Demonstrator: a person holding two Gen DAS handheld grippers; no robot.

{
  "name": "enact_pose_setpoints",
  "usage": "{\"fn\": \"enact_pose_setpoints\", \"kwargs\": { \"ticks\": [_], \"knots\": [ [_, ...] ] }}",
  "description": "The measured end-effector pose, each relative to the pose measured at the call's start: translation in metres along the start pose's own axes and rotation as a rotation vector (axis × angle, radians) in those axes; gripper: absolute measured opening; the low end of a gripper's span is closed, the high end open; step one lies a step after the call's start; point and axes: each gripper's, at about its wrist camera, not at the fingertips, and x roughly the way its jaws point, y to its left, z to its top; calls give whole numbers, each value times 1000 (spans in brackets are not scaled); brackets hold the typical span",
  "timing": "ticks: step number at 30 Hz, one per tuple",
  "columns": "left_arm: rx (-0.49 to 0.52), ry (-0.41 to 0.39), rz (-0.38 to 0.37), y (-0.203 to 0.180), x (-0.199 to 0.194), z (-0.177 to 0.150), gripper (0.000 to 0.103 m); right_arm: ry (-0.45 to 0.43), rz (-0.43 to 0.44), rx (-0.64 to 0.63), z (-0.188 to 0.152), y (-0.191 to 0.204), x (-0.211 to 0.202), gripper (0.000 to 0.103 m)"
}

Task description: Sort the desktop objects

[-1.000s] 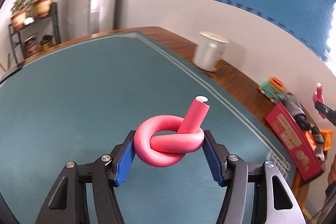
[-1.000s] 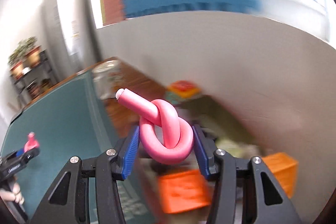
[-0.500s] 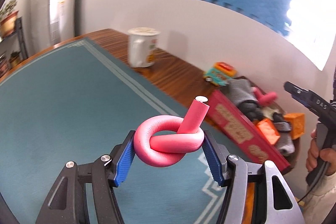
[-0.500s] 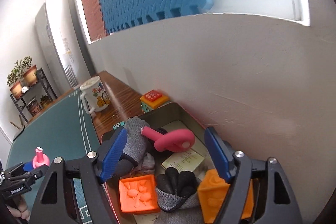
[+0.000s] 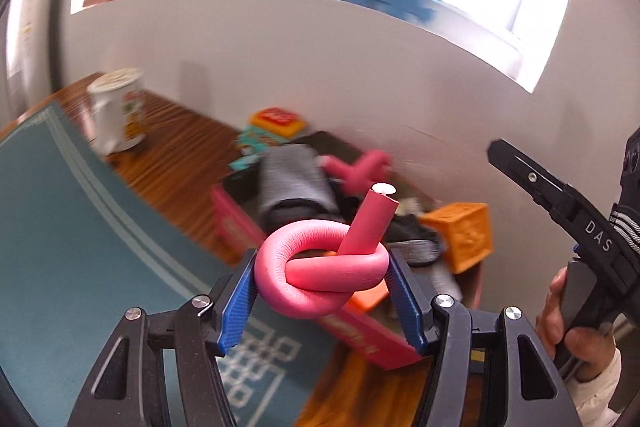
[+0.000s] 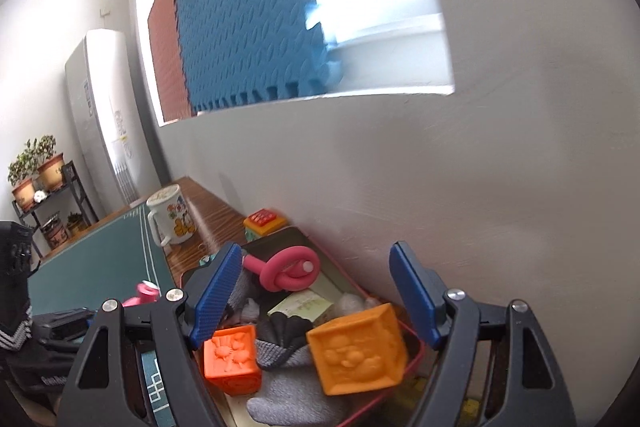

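My left gripper is shut on a knotted pink foam tube and holds it in the air at the near side of the red box. My right gripper is open and empty above the same box. A second knotted pink tube lies in the box at its far end; it also shows in the left wrist view. The box also holds grey gloves, two orange cubes and a paper slip. The held tube's tip shows in the right wrist view.
A white cartoon mug stands on the wooden table beside the teal mat. A small orange-topped toy sits against the white wall behind the box. A plant shelf stands far left.
My left gripper has carried its pink tube rightward to the box. My right gripper, which let its tube go into the box half a second ago, has pulled back and up, still open.
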Motion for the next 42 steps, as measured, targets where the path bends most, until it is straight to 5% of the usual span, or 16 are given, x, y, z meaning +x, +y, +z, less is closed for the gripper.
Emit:
{"fn": "enact_pose_setpoints", "kwargs": {
  "ticks": [9,13,23,42],
  "knots": [
    [83,42,-63,-39,30,3,64,10,-12,43,-6,-21,-11,80],
    [61,70,-23,-37,35,0,73,53,0,39,-8,-27,-16,84],
    [42,52,26,-20,17,-7,73,139,13,71,-31,-27,-17,96],
    [-79,-23,329,53,-57,-41,79,213,151,-116,-51,83,-26,102]
  ]
}}
